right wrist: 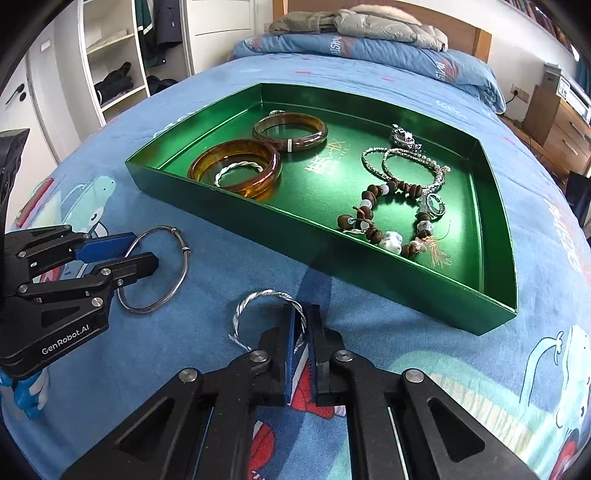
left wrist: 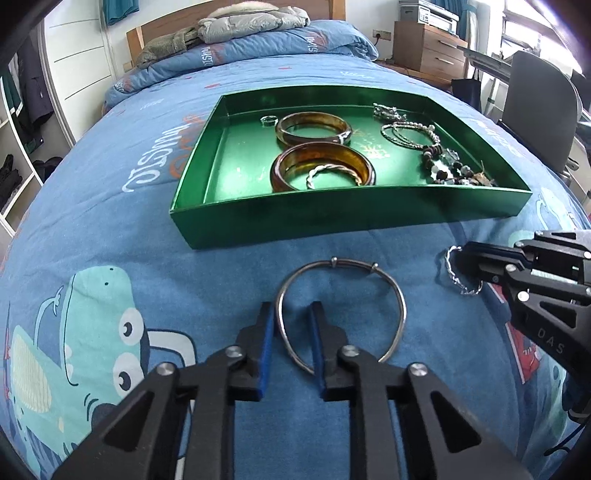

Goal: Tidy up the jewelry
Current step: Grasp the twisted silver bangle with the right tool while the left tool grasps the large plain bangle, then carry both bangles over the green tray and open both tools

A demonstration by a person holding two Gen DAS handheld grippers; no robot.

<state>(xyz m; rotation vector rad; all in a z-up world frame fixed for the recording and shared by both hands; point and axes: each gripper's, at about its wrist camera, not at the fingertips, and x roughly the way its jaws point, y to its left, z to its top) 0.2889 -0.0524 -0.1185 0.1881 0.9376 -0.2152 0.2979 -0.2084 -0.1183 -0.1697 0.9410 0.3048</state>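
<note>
A green tray (left wrist: pixel 332 218) (right wrist: pixel 406 291) lies on the blue bedspread with two amber bangles (left wrist: pixel 321 166) (right wrist: pixel 236 162), a twisted silver bangle, bead bracelets (right wrist: pixel 388 218) and silver chains in it. A thin silver wire bangle (left wrist: pixel 341 312) (right wrist: pixel 159 269) lies on the bed in front of the tray. My left gripper (left wrist: pixel 293 308) (right wrist: pixel 146 251) is open, its fingers straddling that bangle's left rim. My right gripper (right wrist: pixel 301 314) (left wrist: pixel 461 258) is shut on a twisted silver bangle (right wrist: pixel 258 317) (left wrist: pixel 458 273) that rests on the bedspread.
Folded quilt and jackets (left wrist: pixel 251 22) lie at the head of the bed. A wardrobe with open shelves (right wrist: pixel 110 55) stands to the left, a wooden drawer unit (left wrist: pixel 428 48) and a chair (left wrist: pixel 539 107) to the right.
</note>
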